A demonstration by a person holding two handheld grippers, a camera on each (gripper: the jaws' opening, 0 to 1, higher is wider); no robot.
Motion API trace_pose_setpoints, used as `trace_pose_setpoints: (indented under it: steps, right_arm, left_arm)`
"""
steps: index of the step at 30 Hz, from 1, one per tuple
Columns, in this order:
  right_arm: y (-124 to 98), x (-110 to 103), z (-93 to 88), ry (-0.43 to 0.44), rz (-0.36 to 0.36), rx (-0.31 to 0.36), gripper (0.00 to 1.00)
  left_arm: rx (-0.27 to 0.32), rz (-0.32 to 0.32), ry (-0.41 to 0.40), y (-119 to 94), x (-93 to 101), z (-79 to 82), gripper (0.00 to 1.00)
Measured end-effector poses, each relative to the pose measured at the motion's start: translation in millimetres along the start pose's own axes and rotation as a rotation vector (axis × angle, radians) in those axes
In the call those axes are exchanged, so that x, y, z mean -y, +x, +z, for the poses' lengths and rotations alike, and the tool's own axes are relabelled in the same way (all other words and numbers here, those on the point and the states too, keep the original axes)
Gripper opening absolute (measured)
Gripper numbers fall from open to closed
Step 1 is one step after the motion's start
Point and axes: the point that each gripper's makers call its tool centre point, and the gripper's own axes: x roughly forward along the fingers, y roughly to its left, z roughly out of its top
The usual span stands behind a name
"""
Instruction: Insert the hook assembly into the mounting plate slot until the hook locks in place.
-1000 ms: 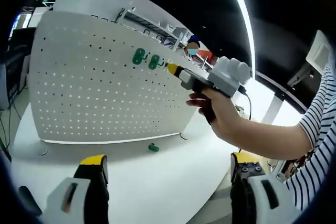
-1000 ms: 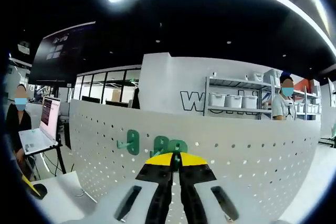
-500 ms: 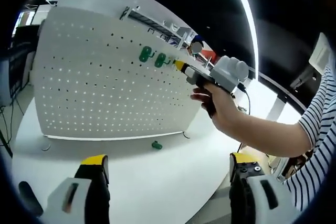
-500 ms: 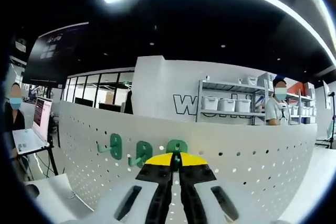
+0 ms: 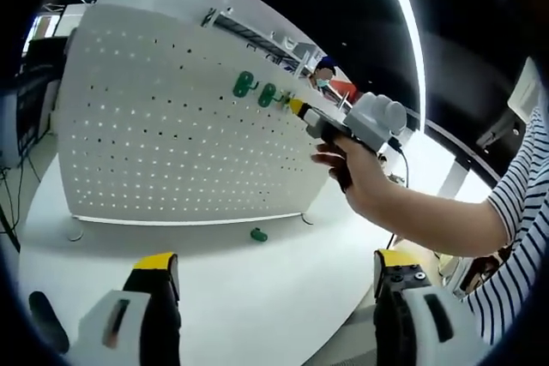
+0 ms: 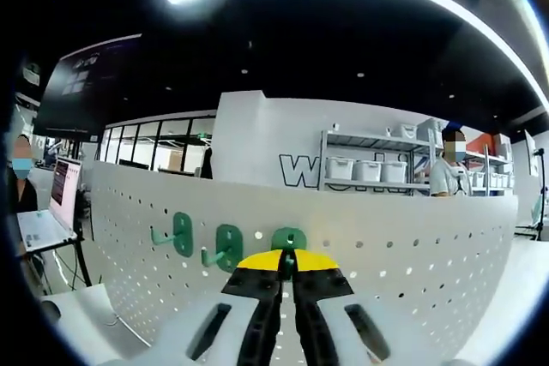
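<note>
White pegboard [image 5: 171, 126] stands upright on a white surface [image 5: 257, 297], two green hooks [image 6: 183, 235] already mounted at left. Right tongs [image 6: 289, 261], pressed together, pinch a third green hook [image 6: 289, 240] against the board; it looks small, light, rigid plastic, best pinched at its backplate. Left tongs [image 5: 266, 285] spread, empty. A spare hook [image 5: 258, 234] lies near the board's foot

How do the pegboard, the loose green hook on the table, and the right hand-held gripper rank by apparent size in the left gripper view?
1. pegboard, by far largest.
2. right hand-held gripper, nearer the camera than the board.
3. loose green hook, smallest.
</note>
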Motion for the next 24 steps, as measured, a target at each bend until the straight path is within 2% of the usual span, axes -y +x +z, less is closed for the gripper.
trace_pose_setpoints:
  steps: [7, 15, 20, 24]
  right_arm:
    - [4.0, 2.2, -2.0, 0.002, -0.015, 0.003, 0.00]
    - [2.8, 3.0, 0.1, 0.027, -0.037, 0.027, 0.00]
    - [0.6, -0.3, 2.7, 0.004, -0.026, 0.039, 0.00]
    - [1.3, 7.0, 1.3, 0.010, -0.043, 0.040, 0.00]
  left_arm:
    - [-0.012, 0.009, -0.009, -1.1, -3.6, -5.1, 0.95]
    - [-0.002, 0.006, -0.014, 0.2, -1.6, -1.9, 0.95]
    - [0.003, 0.013, -0.023, -1.5, -4.2, -2.3, 0.95]
    - [0.005, 0.015, -0.030, -2.2, -4.8, -3.2, 0.94]
